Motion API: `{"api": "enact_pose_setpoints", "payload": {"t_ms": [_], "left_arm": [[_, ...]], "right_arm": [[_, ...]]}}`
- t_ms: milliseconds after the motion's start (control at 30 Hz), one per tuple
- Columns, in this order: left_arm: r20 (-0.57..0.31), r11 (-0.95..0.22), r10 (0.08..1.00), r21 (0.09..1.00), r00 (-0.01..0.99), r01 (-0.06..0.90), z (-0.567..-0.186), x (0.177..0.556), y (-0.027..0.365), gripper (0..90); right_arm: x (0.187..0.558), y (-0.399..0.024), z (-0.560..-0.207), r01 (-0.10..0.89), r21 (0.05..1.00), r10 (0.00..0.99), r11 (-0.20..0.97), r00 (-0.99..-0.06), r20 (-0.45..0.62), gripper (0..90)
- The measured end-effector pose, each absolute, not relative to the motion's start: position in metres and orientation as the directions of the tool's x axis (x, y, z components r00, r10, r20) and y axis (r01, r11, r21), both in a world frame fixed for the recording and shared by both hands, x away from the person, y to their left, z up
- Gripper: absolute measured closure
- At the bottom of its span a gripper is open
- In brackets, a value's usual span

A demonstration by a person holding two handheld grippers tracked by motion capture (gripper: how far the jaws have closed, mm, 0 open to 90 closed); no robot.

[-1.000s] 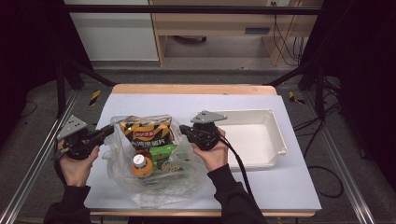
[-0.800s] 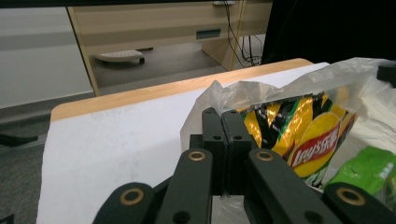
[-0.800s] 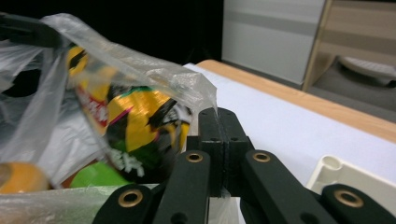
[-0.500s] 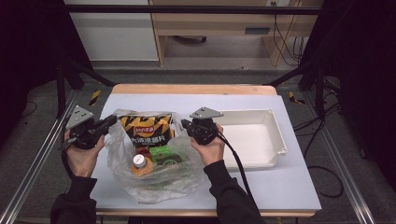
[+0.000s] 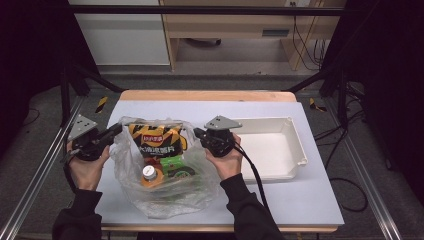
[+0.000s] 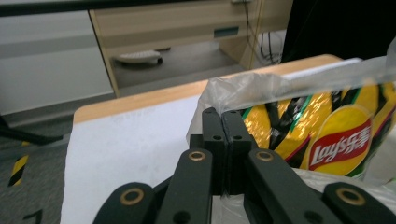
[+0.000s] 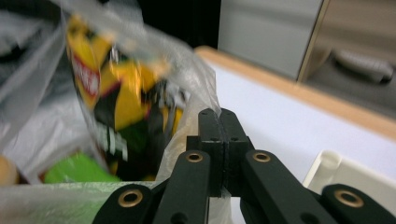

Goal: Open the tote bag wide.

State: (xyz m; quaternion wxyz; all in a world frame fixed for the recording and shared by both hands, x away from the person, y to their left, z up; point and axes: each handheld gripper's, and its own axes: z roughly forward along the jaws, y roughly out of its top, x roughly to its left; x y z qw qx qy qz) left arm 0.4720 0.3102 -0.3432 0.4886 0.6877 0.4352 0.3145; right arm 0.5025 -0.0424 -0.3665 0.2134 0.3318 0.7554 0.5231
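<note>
The person is holding a clear plastic bag (image 5: 165, 172) by its two sides, and it is sitting on the white table (image 5: 300, 200) just in front of them. The left gripper (image 5: 114, 131) is clenched on the film at about nine o'clock of the bag's mouth, its jaws pressed flat together with plastic pinched between them. The right gripper (image 5: 198, 134) is clamped the same way on the edge at three o'clock.

Compared with a second ago, the two hands are sitting higher and farther up the table, so the rim is being drawn taut and the mouth pulled wide. The yellow crisp packet (image 5: 154, 141) inside is now standing more upright at twelve o'clock, above the green carton (image 5: 172, 162) and the orange bottle (image 5: 149, 175). I judge the bag is being opened for unpacking, probably toward the empty white tray (image 5: 295, 145) at three o'clock.
</note>
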Motion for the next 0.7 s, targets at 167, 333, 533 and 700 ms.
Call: {"api": "enact_pose_setpoints", "payload": {"t_ms": [167,333,533,700], "left_arm": [[0.047,-0.174,0.916,0.942,0.399,0.287,-0.341,0.481,0.302,89.7],[0.039,-0.178,0.920,0.928,0.391,0.326,-0.348,0.491,0.303,89.7],[0.012,-0.171,0.931,0.897,0.365,0.407,-0.366,0.499,0.310,89.7],[-0.031,-0.161,0.925,0.871,0.379,0.464,-0.390,0.498,0.315,89.6]], "right_arm": [[0.510,-0.037,-0.366,0.235,0.949,0.780,0.212,-0.626,-0.019,88.0],[0.527,-0.027,-0.384,0.329,0.893,0.780,0.307,-0.625,-0.038,90.0],[0.520,-0.020,-0.397,0.373,0.852,0.730,0.369,-0.683,-0.017,90.0],[0.513,-0.023,-0.405,0.382,0.841,0.720,0.382,-0.694,-0.012,87.8]]}}
